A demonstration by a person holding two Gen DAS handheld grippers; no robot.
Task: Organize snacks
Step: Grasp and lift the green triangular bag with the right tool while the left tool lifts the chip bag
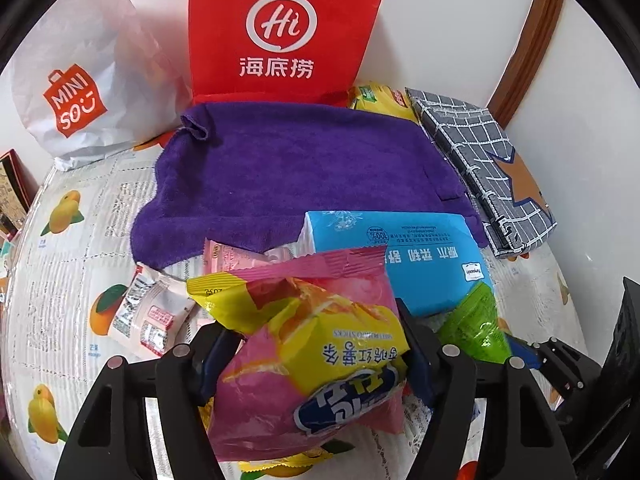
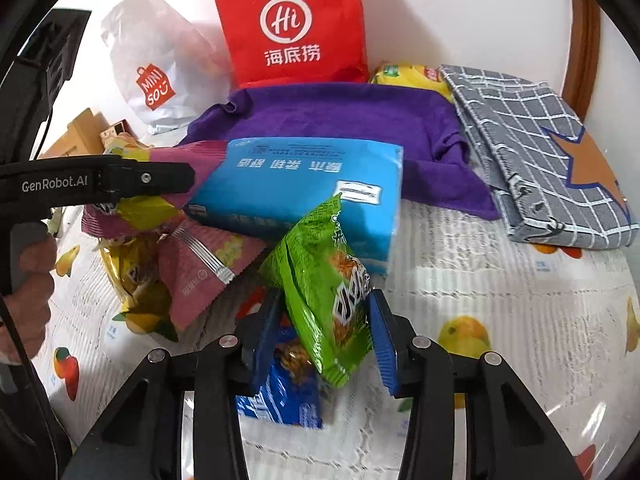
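Our left tongs (image 1: 320, 356) pinch the pink-and-yellow snack bag (image 1: 316, 360) and our right tongs (image 2: 324, 336) pinch the green snack bag (image 2: 324, 292), both just above the worktop (image 2: 500, 280). We judge both light, crinkly and slippery, best gripped mid-body. A blue tissue pack (image 2: 304, 188) lies close behind, other packets (image 2: 192, 268) beside, with a purple towel (image 1: 304, 168) and red bag (image 1: 288, 28) beyond

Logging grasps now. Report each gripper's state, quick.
Left gripper: closed on the pink and yellow snack bag.
Right gripper: closed on the green snack bag.
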